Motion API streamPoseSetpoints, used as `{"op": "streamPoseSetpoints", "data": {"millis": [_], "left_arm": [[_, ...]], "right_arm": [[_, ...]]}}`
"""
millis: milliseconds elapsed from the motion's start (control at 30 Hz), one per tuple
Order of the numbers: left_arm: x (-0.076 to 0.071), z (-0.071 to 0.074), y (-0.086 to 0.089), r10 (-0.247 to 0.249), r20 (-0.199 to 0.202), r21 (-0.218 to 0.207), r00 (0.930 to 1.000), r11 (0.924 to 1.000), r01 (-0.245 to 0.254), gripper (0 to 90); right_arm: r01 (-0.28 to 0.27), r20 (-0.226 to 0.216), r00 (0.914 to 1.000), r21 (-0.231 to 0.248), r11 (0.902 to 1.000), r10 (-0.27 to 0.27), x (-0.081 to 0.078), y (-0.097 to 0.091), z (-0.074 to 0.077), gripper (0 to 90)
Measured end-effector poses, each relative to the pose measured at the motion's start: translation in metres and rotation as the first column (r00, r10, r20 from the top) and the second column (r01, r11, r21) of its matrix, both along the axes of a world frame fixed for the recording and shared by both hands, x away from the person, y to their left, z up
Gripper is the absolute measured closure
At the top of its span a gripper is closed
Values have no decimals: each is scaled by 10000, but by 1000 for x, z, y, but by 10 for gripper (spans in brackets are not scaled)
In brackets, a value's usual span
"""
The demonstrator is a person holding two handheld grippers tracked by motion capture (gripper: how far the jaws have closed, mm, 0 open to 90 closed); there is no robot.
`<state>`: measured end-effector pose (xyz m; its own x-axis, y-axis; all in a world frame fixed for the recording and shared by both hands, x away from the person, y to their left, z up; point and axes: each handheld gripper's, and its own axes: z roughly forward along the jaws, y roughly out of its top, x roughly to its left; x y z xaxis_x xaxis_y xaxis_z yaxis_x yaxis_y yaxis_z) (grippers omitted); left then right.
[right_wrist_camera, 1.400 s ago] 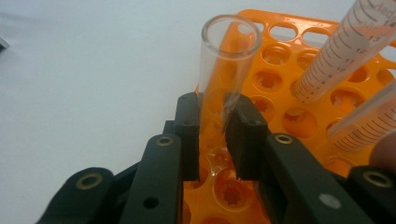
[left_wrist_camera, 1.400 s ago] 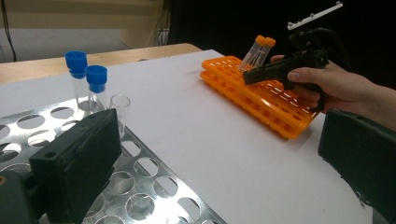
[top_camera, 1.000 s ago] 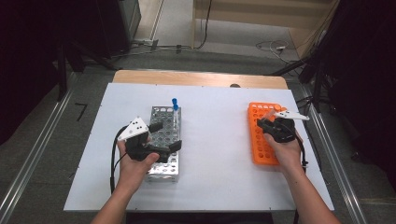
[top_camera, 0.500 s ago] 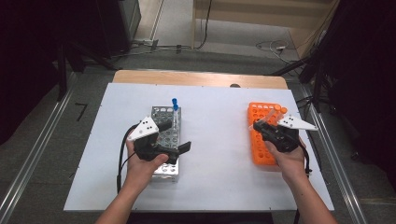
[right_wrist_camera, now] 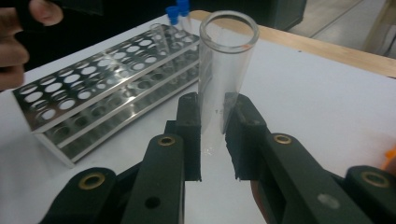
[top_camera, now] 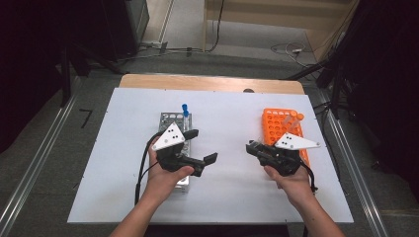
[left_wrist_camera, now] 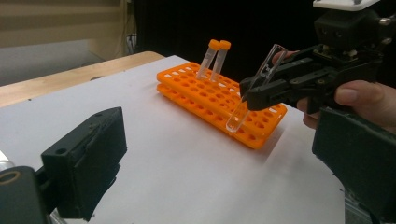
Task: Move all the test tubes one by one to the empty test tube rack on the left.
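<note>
White table (top_camera: 232, 197); tube (right_wrist_camera: 223, 79) base possibly hidden

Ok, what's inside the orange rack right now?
Two orange-capped tubes stand side by side, leaning, in far holes of the orange rack; the other visible holes look empty. The right gripper and its clear tube cover part of the near end.

Two bare forearms, no sleeves; each hand carries a matte black tool, the left gripper (top_camera: 203, 145) and the right gripper (top_camera: 250, 147); each has a pale three-cornered plate with dark dots on top and a black cable trailing behind; blocky black fingers (right_wrist_camera: 189, 135), brass-ringed pivot screws along the arms.
</note>
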<state>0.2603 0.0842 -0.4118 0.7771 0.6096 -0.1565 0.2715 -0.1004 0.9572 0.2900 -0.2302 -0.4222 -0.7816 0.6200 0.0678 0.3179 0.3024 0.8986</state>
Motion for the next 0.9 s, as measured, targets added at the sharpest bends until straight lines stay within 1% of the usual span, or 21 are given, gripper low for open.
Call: {"op": "streamPoseSetpoints", "data": {"millis": [100,200,233,333,433,533,633,700,767,900], "left_arm": [[-2,0,-7,-12,3,141,10000,9999,12,70],[-4,0,-13,40,79,233,10000,9997,-42,115],[-5,0,-15,-20,110,279,9999,9996,17,128],[-7,0,-20,-376,156,309,9992,9988,371,191],[-8,-1,-25,-797,197,226,9966,9966,792,284],[-10,-1,-30,-1284,266,289,9914,9914,1277,372],[-12,-1,-35,-1729,343,413,9843,9843,1715,441],[-14,-1,-39,-1892,394,475,9812,9812,1873,464],[-15,0,-41,-2031,364,481,9785,9784,2013,500],[-14,-1,-44,-1909,328,633,9811,9800,1886,588]], "right_arm": [[-301,-36,9995,-8,9995,301,-5,7,0,741],[-623,-45,9980,-71,9980,623,-10,15,-1,741],[-731,-45,9973,-115,9973,730,-12,18,-2,741],[-1046,-74,9945,-197,9943,1045,-17,27,-3,741],[-1363,-102,9907,-289,9903,1360,-21,35,-3,741],[-1627,-138,9866,-387,9859,1623,-25,41,-4,742],[-1820,-167,9833,-456,9822,1814,-27,46,-4,741],[-1902,-239,9816,-470,9806,1893,-29,48,-5,741],[-2050,-233,9787,-499,9775,2041,-30,50,-5,741],[-2226,-264,9748,-538,9734,2215,-32,53,-5,741]]}}
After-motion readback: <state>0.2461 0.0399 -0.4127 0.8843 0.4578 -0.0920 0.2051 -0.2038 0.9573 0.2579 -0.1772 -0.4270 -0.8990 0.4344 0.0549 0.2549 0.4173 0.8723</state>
